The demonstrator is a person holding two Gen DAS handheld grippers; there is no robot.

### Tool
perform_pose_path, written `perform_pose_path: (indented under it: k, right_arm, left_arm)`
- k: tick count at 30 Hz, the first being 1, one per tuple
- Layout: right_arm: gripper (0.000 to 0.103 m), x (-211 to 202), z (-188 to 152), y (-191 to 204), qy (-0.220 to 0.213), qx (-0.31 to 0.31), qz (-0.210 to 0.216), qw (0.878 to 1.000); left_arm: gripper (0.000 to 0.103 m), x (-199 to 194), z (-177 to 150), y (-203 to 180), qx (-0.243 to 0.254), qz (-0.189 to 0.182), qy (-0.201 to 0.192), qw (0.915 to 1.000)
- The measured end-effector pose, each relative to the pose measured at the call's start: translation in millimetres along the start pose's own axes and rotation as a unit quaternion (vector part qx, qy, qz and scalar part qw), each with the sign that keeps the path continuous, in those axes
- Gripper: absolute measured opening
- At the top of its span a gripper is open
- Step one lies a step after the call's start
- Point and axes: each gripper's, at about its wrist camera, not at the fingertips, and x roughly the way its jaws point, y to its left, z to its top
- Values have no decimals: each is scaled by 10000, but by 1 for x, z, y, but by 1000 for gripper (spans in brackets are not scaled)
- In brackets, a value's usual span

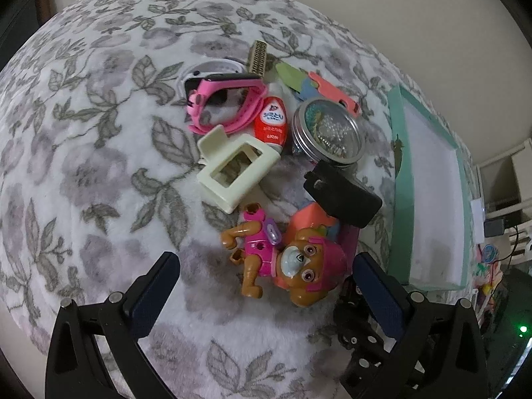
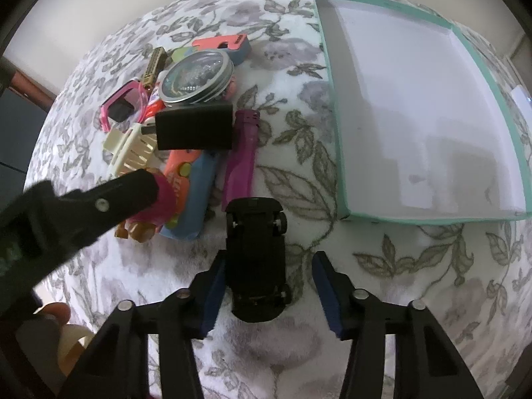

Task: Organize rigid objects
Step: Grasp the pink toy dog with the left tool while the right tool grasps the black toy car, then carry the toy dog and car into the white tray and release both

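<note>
A pile of small rigid objects lies on a floral blanket. My left gripper (image 1: 266, 266) is open, its fingers on either side of a pink-and-brown puppy figure (image 1: 282, 259). Beyond it lie a cream clip (image 1: 232, 169), a pink watch (image 1: 226, 103), a red bottle (image 1: 271, 123), a round tin (image 1: 327, 133) and a black block (image 1: 342, 196). My right gripper (image 2: 269, 266) is open around an upturned black toy car (image 2: 256, 259), which lies close to the left finger. A teal-rimmed box (image 2: 335, 99), white inside, stands to the right and holds nothing.
In the right wrist view a magenta bottle (image 2: 242, 153) and an orange-blue toy (image 2: 189, 193) lie ahead of the car. The left gripper's arm (image 2: 83, 206) crosses in from the left. The blanket's edge and shelves (image 1: 502, 179) show at the far right.
</note>
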Motion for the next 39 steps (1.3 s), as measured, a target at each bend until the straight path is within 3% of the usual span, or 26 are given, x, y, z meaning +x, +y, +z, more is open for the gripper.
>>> perform_pose_path:
  k: [4,6,8,16,29,31,32,39]
  right_arm:
    - [52,3,-2,-7,61,54,15,10000]
    - [52,7,-1,-10,115,84,-11,9999]
    - [52,9,-2,-13,112,101,-10,9999]
    - [52,9,-5,-16,107,109,3,9999]
    - [52,7,-2,-12,23,100,30,9999]
    - [48,7,-1,-10,20,76,5,10000]
    - [37,6,-1,-10,-2,62,-2,10000]
    - [37,-1,-1,-7,-85,15,38,10000]
  left_arm:
    - [103,12,2,-8,173,89,80,9998]
    - [99,15,2,-10,257,164,105,9995]
    - [87,18,2,-10,257,129,142,9995]
    - [80,23,7,-8,172,-45,188,9997]
    - [79,19,5,-7,238,-56,163,9996]
    - [79,18,4,-8,241,-47,152,9996]
    - [79,17,4,-8,239,-43,140,9996]
    - [78,3,6,-7,200,-142,-92,9997]
